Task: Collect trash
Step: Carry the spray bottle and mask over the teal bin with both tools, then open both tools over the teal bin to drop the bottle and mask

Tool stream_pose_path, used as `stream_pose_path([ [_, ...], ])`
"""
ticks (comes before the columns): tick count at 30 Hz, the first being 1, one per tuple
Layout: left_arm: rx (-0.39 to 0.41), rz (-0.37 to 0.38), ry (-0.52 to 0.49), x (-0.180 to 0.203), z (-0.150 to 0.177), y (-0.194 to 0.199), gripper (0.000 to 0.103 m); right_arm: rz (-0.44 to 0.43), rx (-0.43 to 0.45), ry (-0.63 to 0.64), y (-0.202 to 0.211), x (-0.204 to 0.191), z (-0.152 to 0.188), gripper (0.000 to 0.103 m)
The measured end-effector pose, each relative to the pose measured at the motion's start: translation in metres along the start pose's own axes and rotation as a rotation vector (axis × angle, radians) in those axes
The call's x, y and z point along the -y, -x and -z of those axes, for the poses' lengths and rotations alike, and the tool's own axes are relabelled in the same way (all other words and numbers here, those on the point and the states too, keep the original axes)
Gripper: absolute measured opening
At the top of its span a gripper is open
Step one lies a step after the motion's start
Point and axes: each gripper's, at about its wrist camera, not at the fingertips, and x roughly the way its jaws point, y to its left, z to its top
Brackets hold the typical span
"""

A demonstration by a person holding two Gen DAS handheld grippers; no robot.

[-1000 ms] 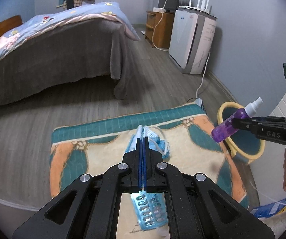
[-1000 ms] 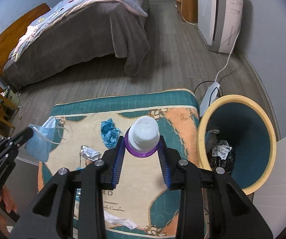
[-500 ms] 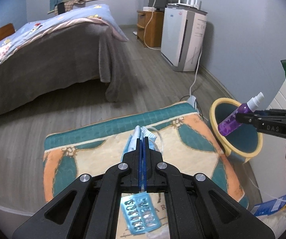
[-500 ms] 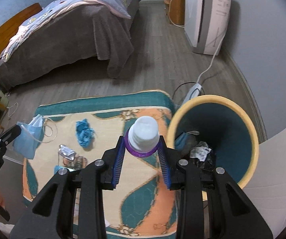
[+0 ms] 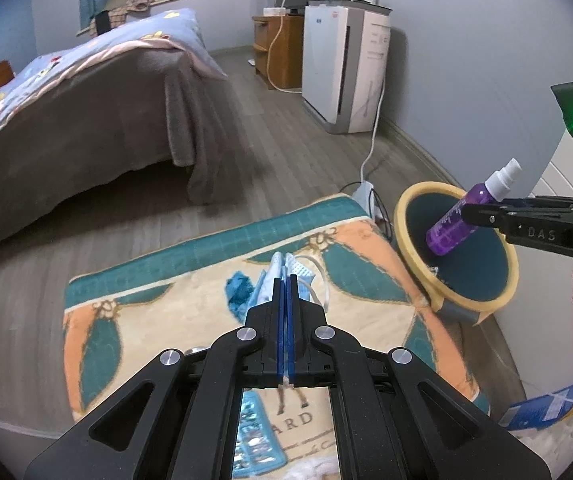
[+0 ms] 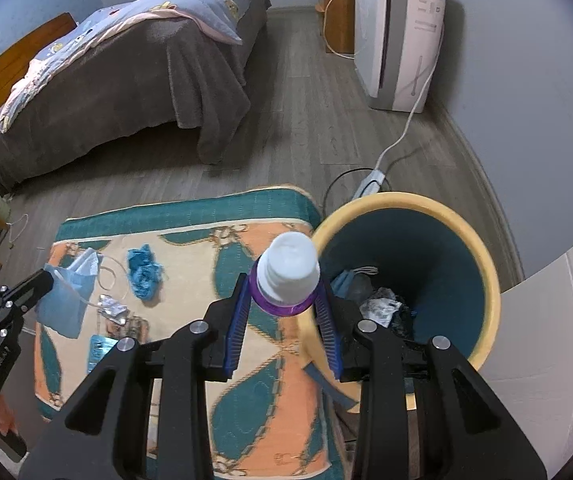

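From the left wrist view, the left gripper (image 5: 285,292) was pressed together on a blue mask (image 5: 286,270), pinching it above the rug (image 5: 146,320). The bin (image 5: 414,248) stood at about 3 o'clock, just off the rug's corner. The right gripper (image 5: 472,214) held a purple bottle (image 5: 452,226) tilted over the bin's mouth, white cap up. A blue rag (image 5: 240,292) lay on the rug at 11 o'clock from the left fingers. A blue pill pack (image 5: 260,440) showed at 6 o'clock, under the gripper.

From the right wrist view, the right gripper (image 6: 284,320) pinched the bottle (image 6: 288,268) by its body, right at the bin's (image 6: 482,272) near rim. Some trash (image 6: 380,306) was already inside. The mask (image 6: 68,300) hung from the left gripper (image 6: 44,282) at 9 o'clock. Still on the rug (image 6: 246,380) were the rag (image 6: 144,272), a foil scrap (image 6: 112,308) and the pill pack (image 6: 100,350).

So I think the job was partly done: two things were held, ready to drop, and three waited.
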Motion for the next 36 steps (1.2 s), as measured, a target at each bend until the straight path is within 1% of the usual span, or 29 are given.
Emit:
stream_pose_path([
  [10,0.005,0.032,-0.035,0.037,-0.007,-0.014,0.002,0.036,-0.005,-0.047,-0.006,0.041,0.002,0.033],
  [16,0.003,0.048,-0.067,0.060,-0.008,-0.020,0.002,0.043,-0.019,-0.084,-0.010,0.061,0.004,0.033],
  [22,0.015,0.063,-0.070,0.077,-0.013,-0.023,0.002,0.071,-0.044,-0.119,-0.015,0.082,0.011,0.033],
  [24,0.022,0.077,-0.069,0.084,-0.016,-0.024,0.002,0.083,-0.054,-0.130,-0.018,0.090,0.013,0.033],
  [27,0.027,0.121,-0.052,0.096,-0.023,-0.026,0.002,0.103,-0.081,-0.170,-0.024,0.108,0.019,0.033],
  [31,0.035,0.159,-0.054,0.117,-0.033,-0.030,0.002,0.098,-0.116,-0.241,-0.032,0.131,0.027,0.033],
  [34,0.017,0.193,-0.045,0.130,-0.038,-0.039,0.002,0.113,-0.143,-0.263,-0.038,0.141,0.033,0.033],
  [36,-0.019,0.212,-0.057,0.143,-0.039,-0.051,0.002,0.114,-0.157,-0.290,-0.041,0.147,0.035,0.033],
])
